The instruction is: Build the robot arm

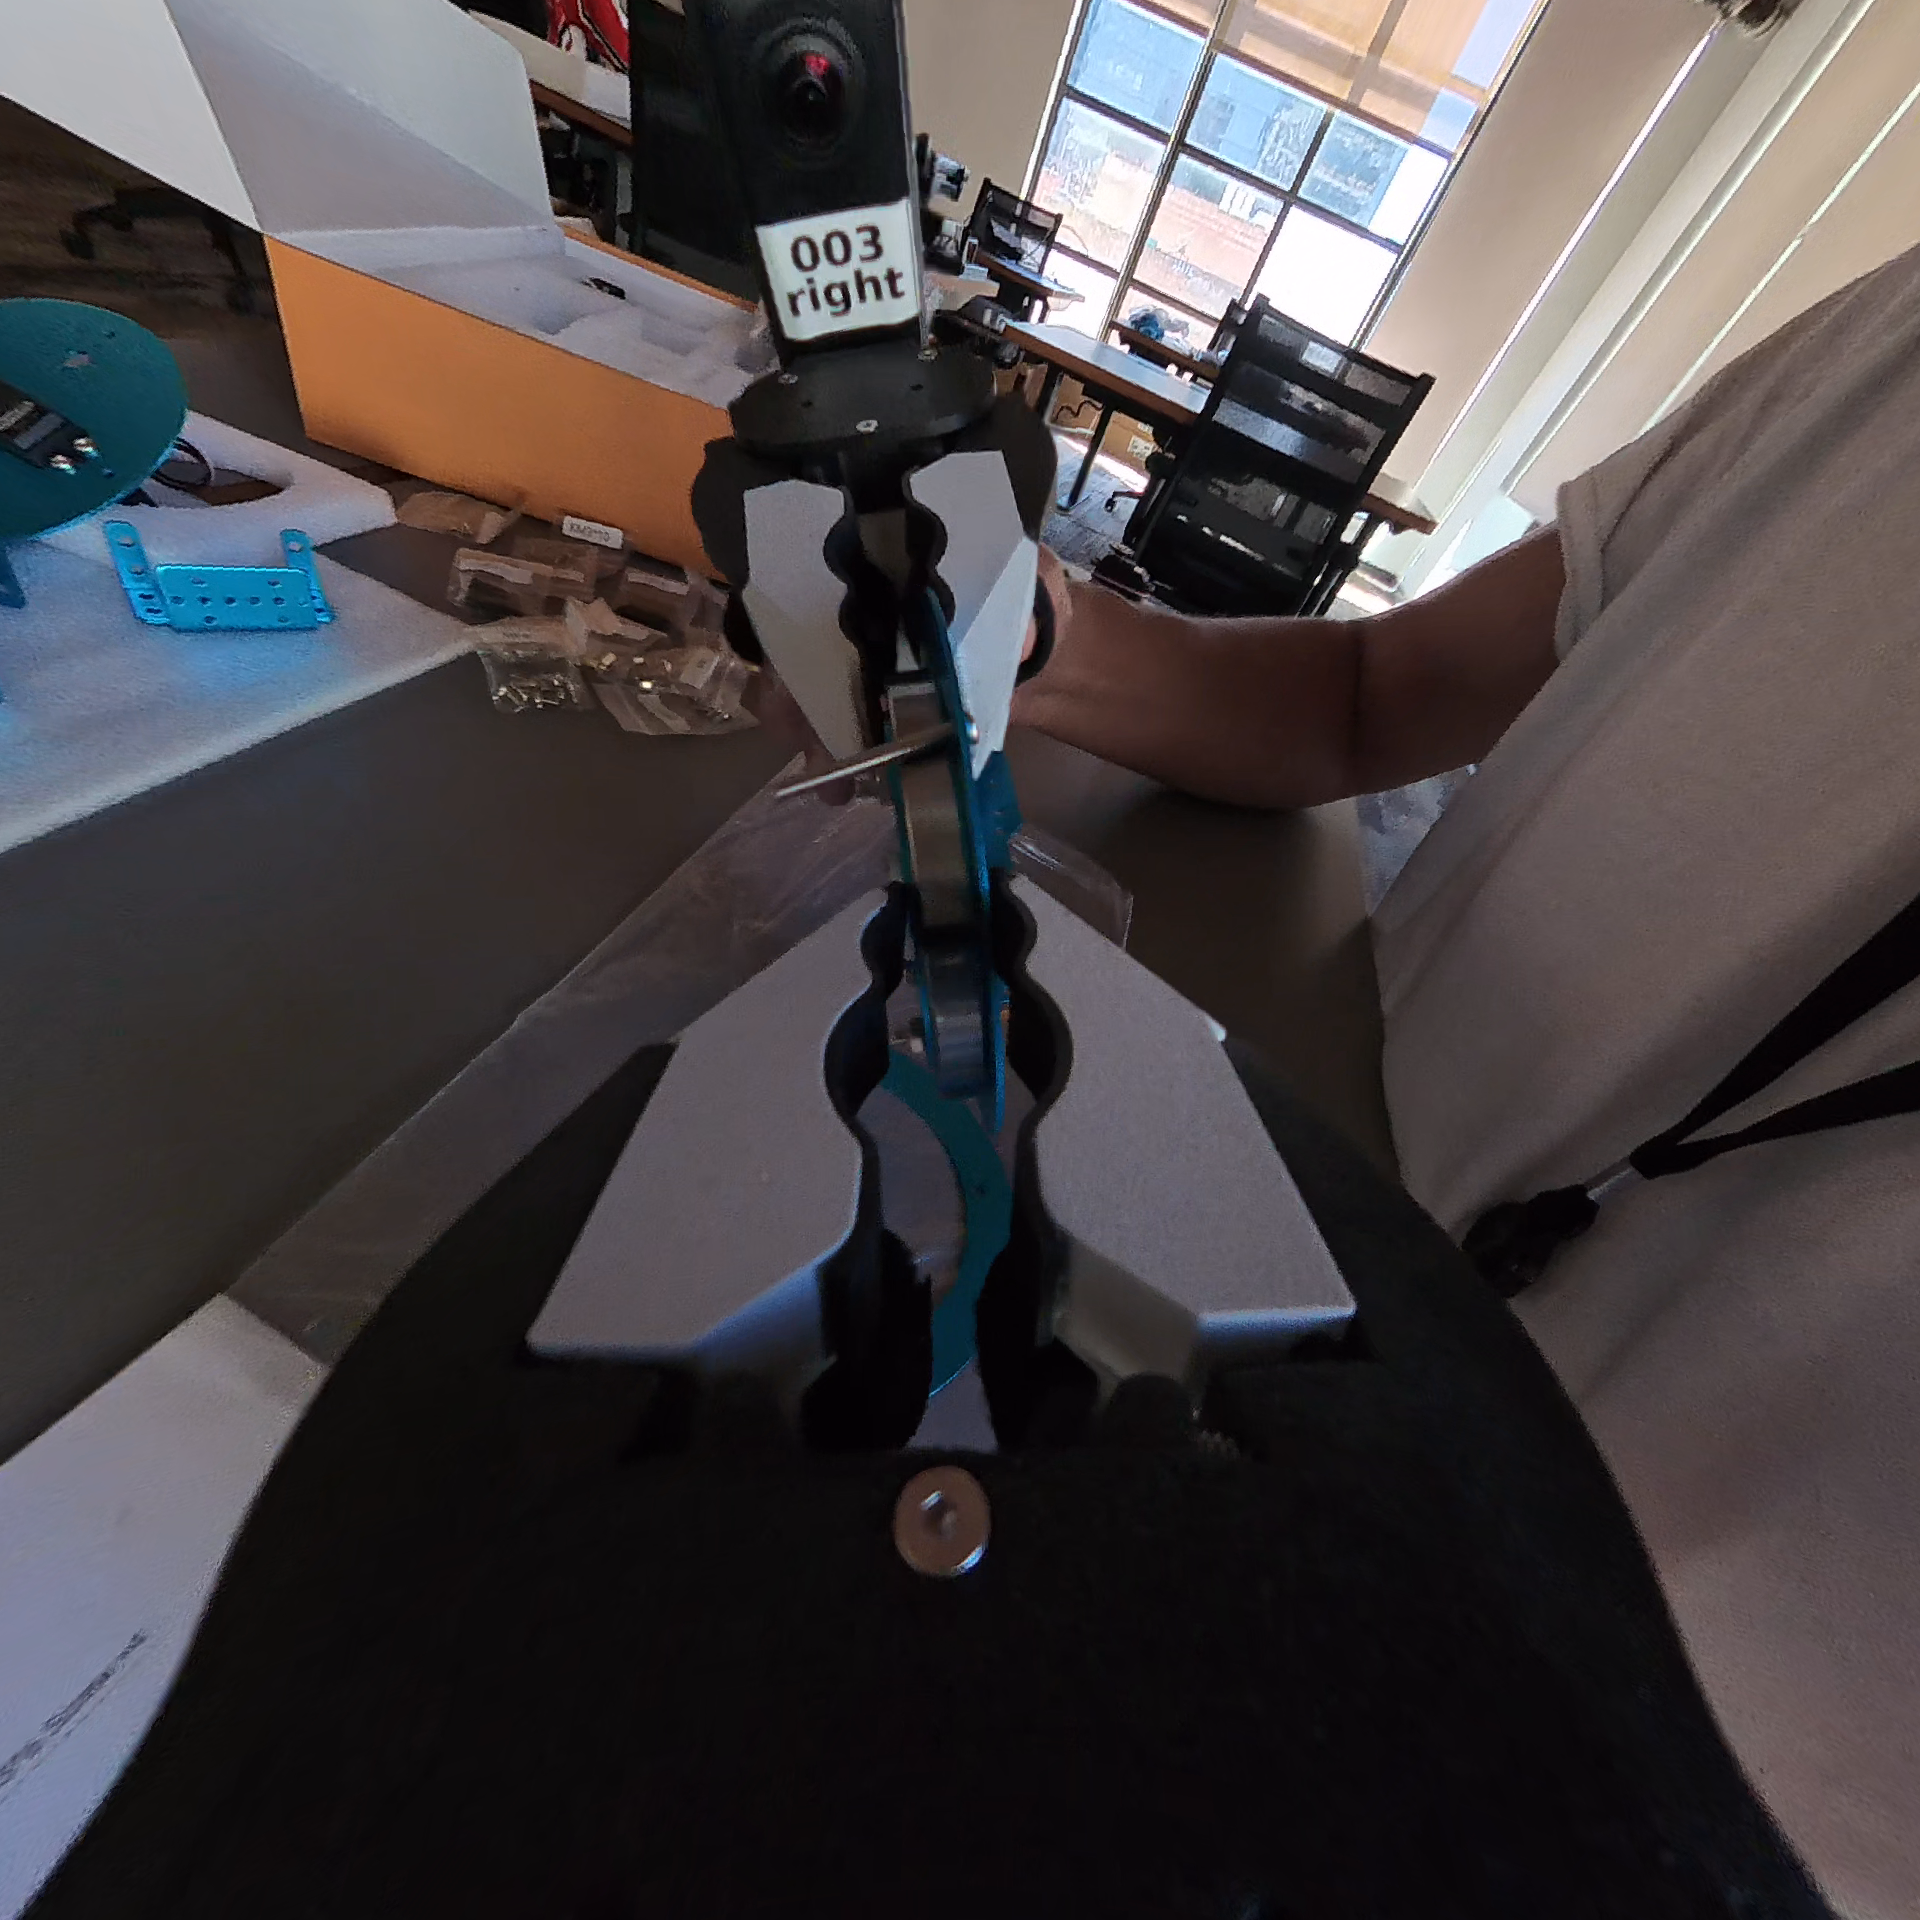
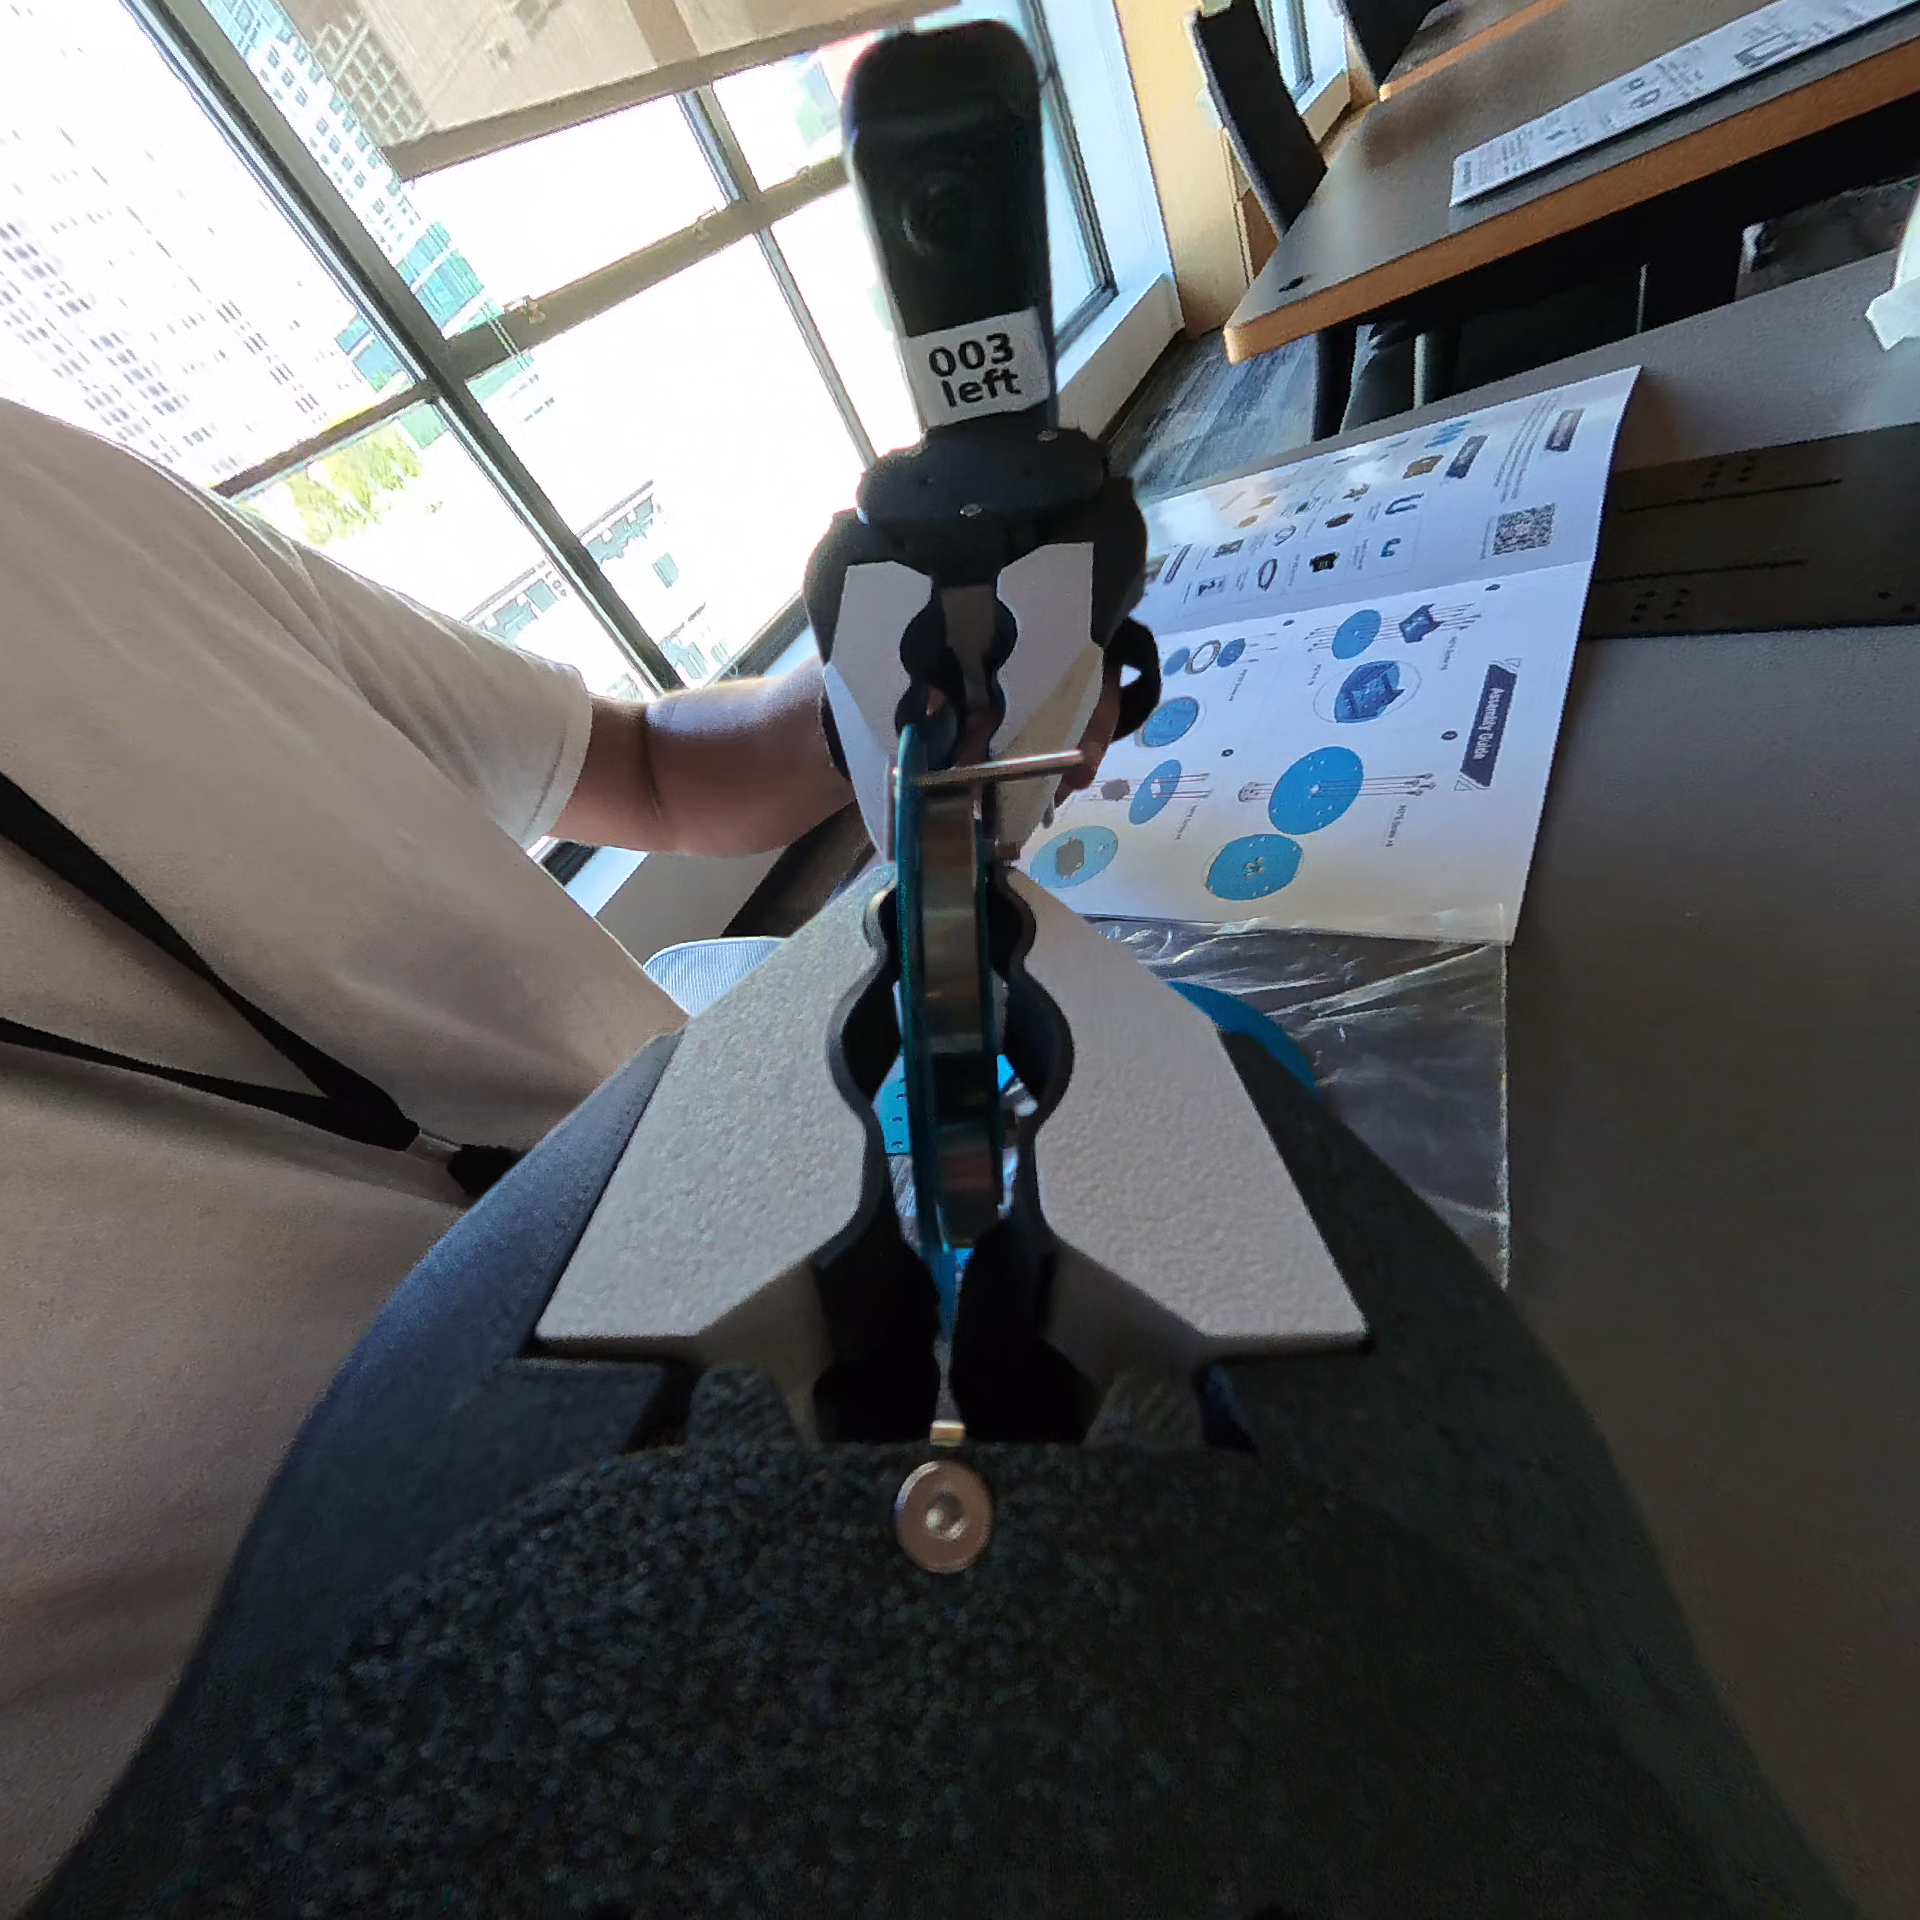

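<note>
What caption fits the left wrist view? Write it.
Left gripper and right gripper both clamp a blue disc assembly edge-on.

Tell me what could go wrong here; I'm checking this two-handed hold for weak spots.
1. Both the left gripper and the right gripper pinch the blue disc assembly edge-on; uneven pull could twist it loose.
2. The thin metal pin juts sideways beside the right gripper's fingertips and might snag or slip out.

Blue disc assembly (image 1: 951,935) filling the gap between left claw (image 1: 951,940) and right claw (image 2: 940,904), person's torso (image 1: 1662,935) close beside both, bare counter (image 1: 312,935) on the other side
</note>
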Demonstrator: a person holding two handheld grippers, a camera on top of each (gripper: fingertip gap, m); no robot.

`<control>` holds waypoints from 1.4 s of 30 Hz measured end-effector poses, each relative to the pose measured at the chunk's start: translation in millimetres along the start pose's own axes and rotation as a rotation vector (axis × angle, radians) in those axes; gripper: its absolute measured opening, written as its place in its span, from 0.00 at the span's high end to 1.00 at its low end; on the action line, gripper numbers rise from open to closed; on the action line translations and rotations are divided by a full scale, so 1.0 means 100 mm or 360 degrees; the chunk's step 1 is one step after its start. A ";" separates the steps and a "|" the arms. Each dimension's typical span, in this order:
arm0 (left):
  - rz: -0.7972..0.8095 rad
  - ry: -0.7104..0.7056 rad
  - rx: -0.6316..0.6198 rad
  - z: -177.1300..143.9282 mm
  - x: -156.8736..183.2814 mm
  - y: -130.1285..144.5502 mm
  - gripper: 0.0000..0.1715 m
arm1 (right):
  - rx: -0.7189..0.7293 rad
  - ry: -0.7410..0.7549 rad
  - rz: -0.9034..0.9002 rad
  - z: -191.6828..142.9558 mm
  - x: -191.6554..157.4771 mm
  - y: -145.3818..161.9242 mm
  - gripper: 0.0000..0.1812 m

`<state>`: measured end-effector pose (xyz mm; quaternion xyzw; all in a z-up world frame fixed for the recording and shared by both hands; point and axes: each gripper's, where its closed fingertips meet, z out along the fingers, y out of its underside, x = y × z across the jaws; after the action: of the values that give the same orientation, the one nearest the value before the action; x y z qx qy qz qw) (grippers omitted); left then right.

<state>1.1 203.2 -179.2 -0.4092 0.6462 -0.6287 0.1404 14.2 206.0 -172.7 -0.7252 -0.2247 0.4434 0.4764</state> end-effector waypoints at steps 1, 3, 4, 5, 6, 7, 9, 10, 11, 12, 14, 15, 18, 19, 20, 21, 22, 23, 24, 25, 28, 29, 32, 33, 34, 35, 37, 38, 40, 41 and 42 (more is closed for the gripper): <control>-0.0019 0.0024 0.0010 0.01 0.01 0.00 0.91 | -0.0020 -0.0004 -0.0013 0.00 -0.02 0.00 0.93; -0.0041 0.0013 0.0031 0.02 -0.01 0.00 0.91 | -0.0039 0.0018 -0.0036 0.00 -0.01 0.00 0.93; -0.0058 -0.0012 0.0037 0.03 -0.03 0.00 0.92 | -0.0044 0.0035 -0.0037 0.00 0.00 0.00 0.93; -0.0080 -0.0039 0.0044 0.03 -0.06 0.00 0.92 | -0.0050 0.0057 -0.0042 -0.01 0.03 0.00 0.93; -0.0098 -0.0056 0.0050 0.04 -0.08 0.00 0.93 | -0.0062 0.0076 -0.0047 -0.01 0.04 0.01 0.94; -0.0121 -0.0059 0.0064 0.03 -0.10 0.00 0.93 | -0.0077 0.0090 -0.0039 -0.01 0.06 0.02 0.93; -0.0194 -0.0034 0.0116 0.03 -0.10 0.00 0.93 | -0.0104 0.0108 -0.0013 -0.01 0.07 0.02 0.93; -0.0229 -0.0022 0.0136 0.03 -0.10 0.00 0.93 | -0.0124 0.0115 -0.0014 -0.01 0.07 0.02 0.93; -0.0257 -0.0015 0.0152 0.03 -0.11 0.01 0.93 | -0.0152 0.0126 -0.0017 -0.01 0.07 0.03 0.93; -0.0277 -0.0012 0.0167 0.03 -0.11 0.02 0.93 | -0.0182 0.0136 -0.0018 -0.01 0.08 0.05 0.93; -0.0296 -0.0019 0.0178 0.05 -0.12 0.06 0.93 | -0.0249 0.0137 -0.0010 -0.01 0.09 0.12 0.93; -0.0306 -0.0030 0.0179 0.05 -0.13 0.08 0.93 | -0.0283 0.0149 -0.0013 -0.01 0.10 0.16 0.93; -0.0312 -0.0054 0.0171 0.07 -0.15 0.13 0.93 | -0.0327 0.0145 -0.0001 -0.02 0.12 0.26 0.91; -0.0316 -0.0057 0.0167 0.07 -0.16 0.15 0.93 | -0.0348 0.0135 0.0029 -0.02 0.12 0.30 0.91; -0.0320 -0.0068 0.0159 0.06 -0.18 0.16 0.93 | -0.0346 0.0128 0.0072 -0.04 0.12 0.32 0.90; -0.0320 -0.0079 0.0151 0.06 -0.19 0.17 0.93 | -0.0354 0.0122 0.0106 -0.06 0.13 0.34 0.90; -0.0319 -0.0093 0.0149 0.04 -0.21 0.18 0.93 | -0.0352 0.0135 0.0122 -0.08 0.16 0.35 0.90; -0.0320 -0.0101 0.0153 0.03 -0.22 0.18 0.93 | -0.0335 0.0143 0.0115 -0.10 0.18 0.35 0.90; -0.0323 -0.0102 0.0162 0.01 -0.24 0.18 0.93 | -0.0313 0.0137 0.0106 -0.11 0.18 0.35 0.90; -0.0332 -0.0095 0.0176 -0.01 -0.24 0.17 0.93 | -0.0293 0.0125 0.0101 -0.12 0.19 0.34 0.90; -0.0326 -0.0114 0.0155 -0.05 -0.28 0.19 0.93 | -0.0313 0.0139 0.0051 -0.09 0.26 0.37 0.93; -0.0314 -0.0135 0.0147 -0.06 -0.30 0.19 0.93 | -0.0343 0.0155 0.0038 -0.08 0.28 0.39 0.93; -0.0276 -0.0133 0.0193 -0.14 -0.27 0.12 0.93 | -0.0347 0.0175 -0.0066 -0.03 0.28 0.29 0.94; -0.0272 -0.0119 0.0204 -0.16 -0.25 0.09 0.93 | -0.0332 0.0170 -0.0080 -0.02 0.25 0.23 0.94; -0.0264 -0.0108 0.0212 -0.19 -0.23 0.06 0.93 | -0.0315 0.0166 -0.0093 -0.01 0.23 0.17 0.94; -0.0252 -0.0099 0.0208 -0.21 -0.21 0.04 0.93 | -0.0310 0.0152 -0.0089 0.00 0.21 0.13 0.94; -0.0234 -0.0106 0.0200 -0.23 -0.20 0.02 0.93 | -0.0287 0.0133 -0.0070 0.02 0.18 0.06 0.94; -0.0225 -0.0116 0.0200 -0.24 -0.19 0.01 0.93 | -0.0277 0.0133 -0.0063 0.02 0.18 0.03 0.94; -0.0211 -0.0129 0.0167 -0.21 -0.16 0.05 0.93 | -0.0274 0.0124 -0.0072 0.03 0.16 0.02 0.93; -0.0205 -0.0145 0.0133 -0.19 -0.14 0.10 0.93 | -0.0284 0.0121 -0.0080 0.02 0.15 0.03 0.94; -0.0190 -0.0177 0.0106 -0.16 -0.14 0.14 0.93 | -0.0298 0.0126 -0.0092 0.02 0.14 0.06 0.94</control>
<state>-5.9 222.2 -193.7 -0.4764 0.5905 -0.6334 0.1520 19.0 214.9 -184.1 -0.7768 -0.2669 0.3776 0.4276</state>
